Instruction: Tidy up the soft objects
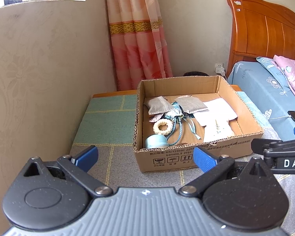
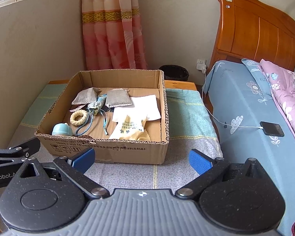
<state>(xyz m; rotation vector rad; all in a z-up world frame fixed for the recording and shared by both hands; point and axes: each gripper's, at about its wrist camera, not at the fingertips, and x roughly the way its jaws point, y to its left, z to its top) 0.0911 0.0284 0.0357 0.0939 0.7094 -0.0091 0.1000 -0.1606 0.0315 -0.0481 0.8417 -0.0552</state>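
Right wrist: cardboard box (image 2: 112,149) perhaps hides items.

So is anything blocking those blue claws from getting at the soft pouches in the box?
Only the cardboard box's near wall stands between the open right gripper and the grey pouches. The box has no lid, so reaching over the wall looks clear. The same holds for the left gripper.

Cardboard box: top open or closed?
Open. The cardboard box has no lid or flaps over it; its corrugated rim is exposed, and the grey sachets, woven ring and other contents show from above in both wrist views.
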